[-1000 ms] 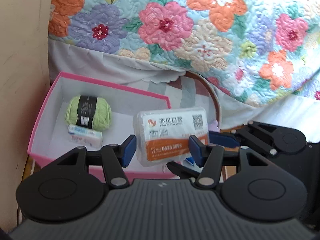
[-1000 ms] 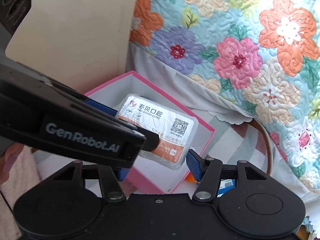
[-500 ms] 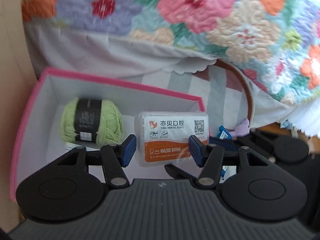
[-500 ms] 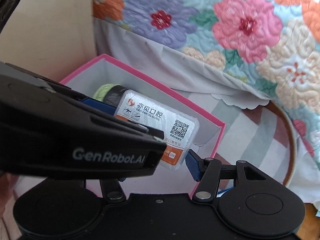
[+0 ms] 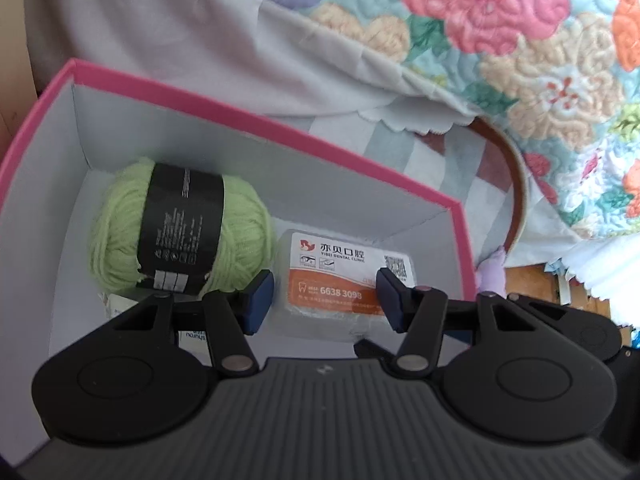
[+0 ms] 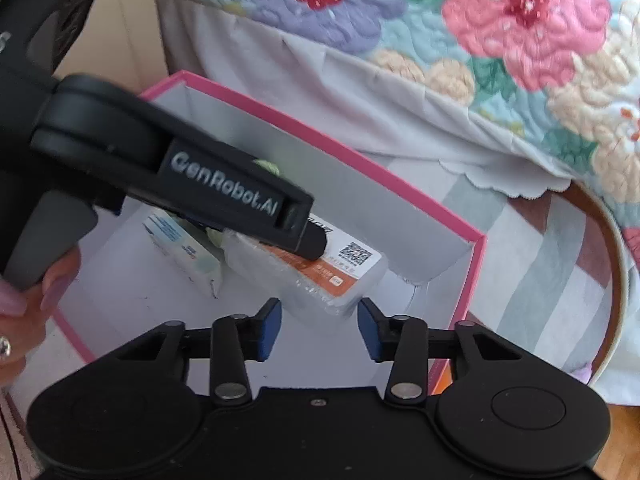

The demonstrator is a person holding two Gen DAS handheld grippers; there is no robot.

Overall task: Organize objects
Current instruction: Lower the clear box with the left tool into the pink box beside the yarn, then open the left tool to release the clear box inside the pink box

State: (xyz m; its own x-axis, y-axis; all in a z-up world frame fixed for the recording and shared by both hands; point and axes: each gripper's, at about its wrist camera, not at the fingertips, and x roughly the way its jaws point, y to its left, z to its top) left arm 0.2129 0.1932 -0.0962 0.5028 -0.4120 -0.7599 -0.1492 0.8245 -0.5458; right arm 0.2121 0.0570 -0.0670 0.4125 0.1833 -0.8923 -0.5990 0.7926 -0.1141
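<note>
Left tongs [image 5: 325, 300] are clamped on the clear plastic case with the orange dental-clinic label [image 5: 340, 280], one blue pad on each short end. The case sits low inside the pink box [image 5: 248, 120], close to its white floor; whether it rests there I cannot tell. My right tongs [image 6: 319, 330] are closing, with nothing pressed between the pads: the near corner of the case [image 6: 340, 280] lies just ahead of them, untouched.

Beside the case, to its left, is the green yarn ball with the black band [image 5: 180, 232], near or touching it. A small white carton [image 6: 184, 256] lies flat in front of the yarn, partly under my left tongs. Beyond the box hang a floral quilt [image 5: 500, 40] and pale sheet, with a round striped tray [image 6: 560, 280] to the right.

Risks as I judge them:
- Releasing before the case is down would let it drop and tip against the yarn or onto the carton.
- My two tongs are crowded close together; the right pads could clip the case corner and twist it in the left grip.
- Withdrawing carelessly could catch the box wall and drag the light box.
</note>
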